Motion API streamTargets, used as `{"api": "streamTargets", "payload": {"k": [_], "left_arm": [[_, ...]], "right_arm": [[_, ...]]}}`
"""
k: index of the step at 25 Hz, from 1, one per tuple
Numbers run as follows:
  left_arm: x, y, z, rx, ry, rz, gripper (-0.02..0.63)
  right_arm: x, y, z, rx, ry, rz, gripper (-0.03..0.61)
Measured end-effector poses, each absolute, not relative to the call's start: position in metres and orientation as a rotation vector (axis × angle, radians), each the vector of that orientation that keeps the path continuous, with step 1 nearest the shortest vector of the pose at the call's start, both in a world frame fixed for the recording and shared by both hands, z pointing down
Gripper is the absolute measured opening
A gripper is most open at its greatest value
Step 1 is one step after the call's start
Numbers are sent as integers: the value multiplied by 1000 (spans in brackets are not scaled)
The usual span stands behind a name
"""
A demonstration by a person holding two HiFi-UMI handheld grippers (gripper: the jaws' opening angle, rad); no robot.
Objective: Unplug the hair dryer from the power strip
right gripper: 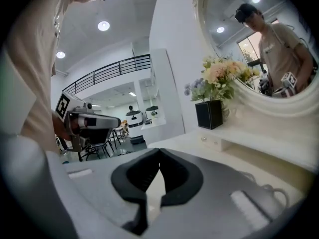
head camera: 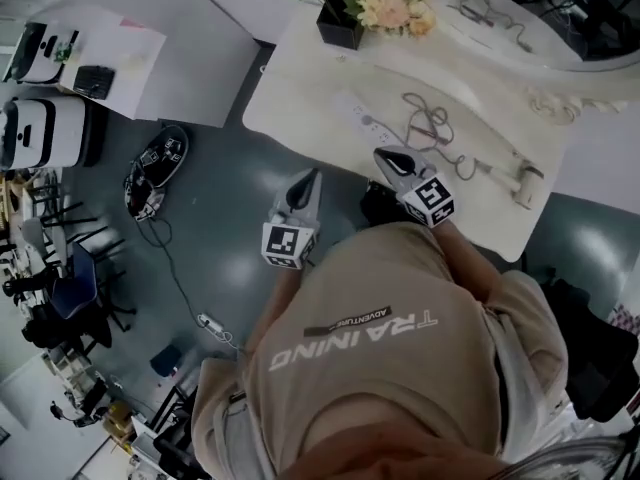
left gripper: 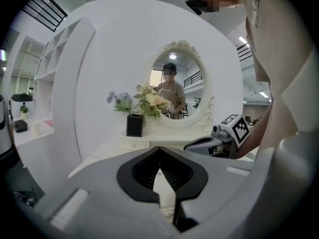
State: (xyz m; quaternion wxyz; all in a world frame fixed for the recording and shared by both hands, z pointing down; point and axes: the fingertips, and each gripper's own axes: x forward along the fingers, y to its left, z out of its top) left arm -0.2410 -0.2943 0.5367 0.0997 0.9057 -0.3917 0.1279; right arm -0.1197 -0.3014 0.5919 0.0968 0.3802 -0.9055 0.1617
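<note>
Between each pair of jaws nothing is held: left gripper [left gripper: 159,151] and right gripper [right gripper: 158,152] are pressed closed, probably for the approach. Ahead on the table [head camera: 300,73], the hair dryer [head camera: 515,176] lies at the right, its cord [head camera: 428,128] trailing toward the power strip [head camera: 355,110].

Flower pot [head camera: 340,23] at table [head camera: 300,78] back; power strip [head camera: 358,116] left, hair dryer [head camera: 522,180] right, cord [head camera: 428,128] between.

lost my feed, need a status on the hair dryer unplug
Shut, empty: left hand-held gripper, right hand-held gripper. On table: hair dryer, cord looped toward power strip. Nothing in the way.
</note>
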Motion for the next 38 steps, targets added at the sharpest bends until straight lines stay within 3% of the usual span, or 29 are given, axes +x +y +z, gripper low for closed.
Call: {"api": "streamTargets", "payload": {"k": [19,38], "left_arm": [[-131,-404,589,2815,-588,626,8],[-107,-423,644,2985,487,922,9]], "right_arm": [[-85,-356,627,1145,-2672,697,3],[-85,-364,653,1902,-2096,904,3]]}}
